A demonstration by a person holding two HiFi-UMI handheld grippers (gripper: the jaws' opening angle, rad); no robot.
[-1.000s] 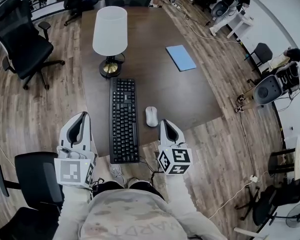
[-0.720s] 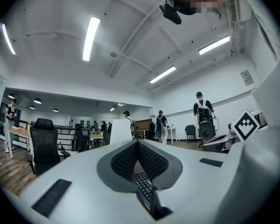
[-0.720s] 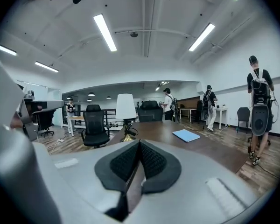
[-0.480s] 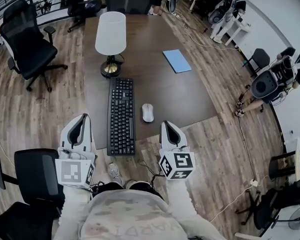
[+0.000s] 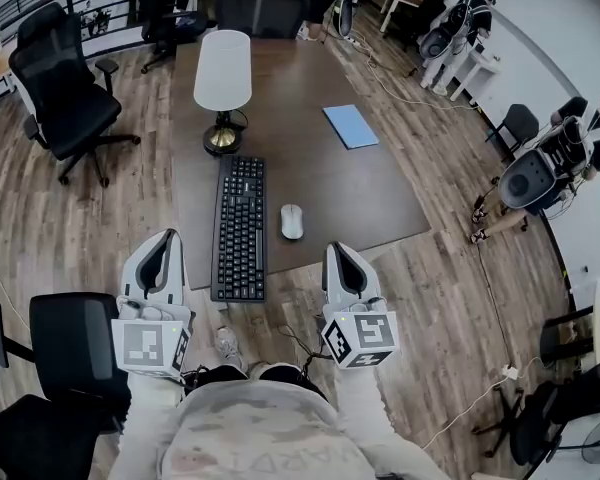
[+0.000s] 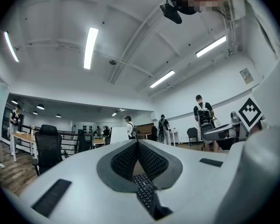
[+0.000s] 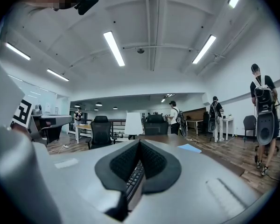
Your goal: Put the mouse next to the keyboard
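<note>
A white mouse (image 5: 292, 221) lies on the dark brown table (image 5: 325, 183), just right of a black keyboard (image 5: 240, 228) and a small gap from it. Both grippers hang short of the table's near edge, over the wooden floor. My left gripper (image 5: 163, 240) is shut and holds nothing; it sits left of the keyboard's near end. My right gripper (image 5: 338, 252) is shut and empty, below and to the right of the mouse. In the left gripper view the keyboard (image 6: 143, 190) shows under the closed jaws; the right gripper view also shows the keyboard (image 7: 134, 175).
A white-shaded lamp (image 5: 223, 78) stands behind the keyboard and a blue sheet (image 5: 350, 126) lies at the table's far right. Black office chairs (image 5: 60, 98) stand left, with another chair (image 5: 70, 343) beside my left arm. People and equipment are along the right wall.
The table, keyboard and mouse have slid further away from both grippers, which now sit back over the floor. Both grippers stay shut and empty.
</note>
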